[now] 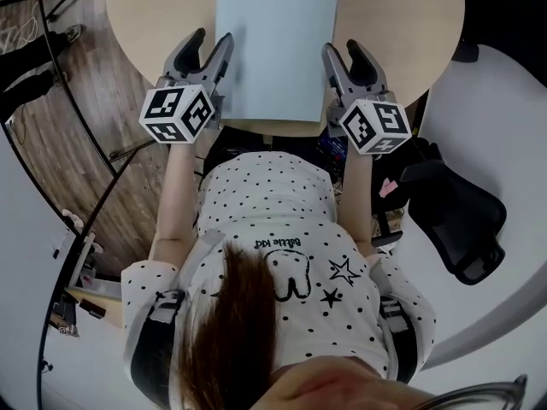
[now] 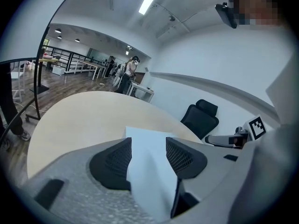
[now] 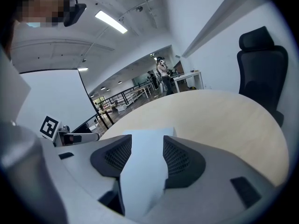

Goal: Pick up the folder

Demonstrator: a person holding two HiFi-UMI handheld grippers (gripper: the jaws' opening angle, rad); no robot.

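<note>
A pale blue folder [image 1: 273, 49] lies flat on the round beige table [image 1: 154, 7], close to its near edge. My left gripper [image 1: 213, 38] stands open at the folder's left edge, its inner finger over that edge. On the opposite edge my right gripper [image 1: 341, 48] is open too. In the left gripper view the folder [image 2: 149, 167] shows in the wide gap of the left gripper [image 2: 148, 143], with the pads apart from it. The right gripper view shows the same: the folder [image 3: 145, 171] between the spread jaws of the right gripper [image 3: 147, 141].
A black office chair [image 1: 453, 212] stands to the right of the table, beside a white curved partition [image 1: 504, 101]. Black railing [image 1: 51, 101] and wooden floor lie to the left. The person's torso is close against the table's near edge.
</note>
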